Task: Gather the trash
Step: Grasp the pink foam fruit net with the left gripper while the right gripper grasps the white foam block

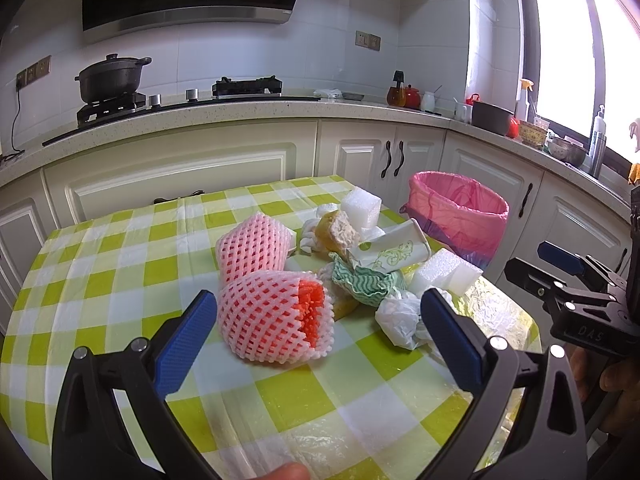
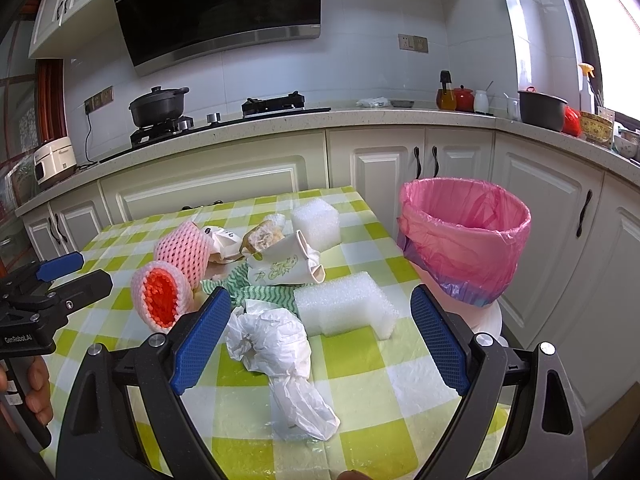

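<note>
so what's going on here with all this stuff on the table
A person holds a two-finger gripper in each hand over a pile of trash on a checked table. Both are open and empty. The left gripper frames a pink foam fruit net; the right gripper frames a crumpled white plastic bag and a white foam block. The pink-lined trash bin stands past the table's right edge. From this angle, nothing shows inside it.

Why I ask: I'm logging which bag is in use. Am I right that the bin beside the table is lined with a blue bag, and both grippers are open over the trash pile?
Not quite: the bin liner is pink, not blue, as the right wrist view shows plainly. The rest holds: the bin stands beside the table, and the left gripper and right gripper are both open over the trash pile.
</note>
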Demonstrator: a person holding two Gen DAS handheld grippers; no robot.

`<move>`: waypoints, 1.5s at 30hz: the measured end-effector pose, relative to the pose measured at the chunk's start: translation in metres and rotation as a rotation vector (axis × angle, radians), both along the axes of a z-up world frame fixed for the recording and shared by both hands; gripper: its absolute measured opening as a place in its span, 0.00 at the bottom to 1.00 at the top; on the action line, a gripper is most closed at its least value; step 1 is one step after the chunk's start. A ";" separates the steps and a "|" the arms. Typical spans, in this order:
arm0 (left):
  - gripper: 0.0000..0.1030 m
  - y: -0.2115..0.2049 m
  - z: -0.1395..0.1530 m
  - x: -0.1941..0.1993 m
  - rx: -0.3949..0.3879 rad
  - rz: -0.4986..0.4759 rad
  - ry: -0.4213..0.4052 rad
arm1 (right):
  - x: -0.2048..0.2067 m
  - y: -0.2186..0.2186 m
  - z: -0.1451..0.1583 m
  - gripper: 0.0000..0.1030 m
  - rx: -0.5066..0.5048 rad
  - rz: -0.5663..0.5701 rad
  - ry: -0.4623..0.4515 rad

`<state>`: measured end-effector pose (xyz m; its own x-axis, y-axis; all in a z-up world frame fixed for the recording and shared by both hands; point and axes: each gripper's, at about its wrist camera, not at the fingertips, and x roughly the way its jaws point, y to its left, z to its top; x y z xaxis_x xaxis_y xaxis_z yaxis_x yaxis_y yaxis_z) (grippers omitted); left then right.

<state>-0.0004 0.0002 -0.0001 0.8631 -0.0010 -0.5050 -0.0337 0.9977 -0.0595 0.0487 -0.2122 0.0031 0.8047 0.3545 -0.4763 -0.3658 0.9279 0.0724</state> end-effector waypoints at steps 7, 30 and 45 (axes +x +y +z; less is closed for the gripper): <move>0.96 0.003 0.002 0.001 -0.002 0.007 0.021 | 0.009 -0.001 -0.004 0.83 -0.012 0.016 0.059; 0.95 0.046 -0.047 0.077 -0.077 0.067 0.224 | 0.127 -0.007 -0.056 0.81 -0.199 0.101 0.379; 0.54 0.043 -0.060 0.095 -0.084 0.048 0.300 | 0.139 0.001 -0.071 0.16 -0.237 0.195 0.402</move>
<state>0.0947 0.0435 -0.0605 0.6756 -0.0165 -0.7371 -0.1089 0.9866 -0.1219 0.1876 -0.2116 -0.0678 0.4707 0.3240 -0.8207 -0.5202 0.8532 0.0385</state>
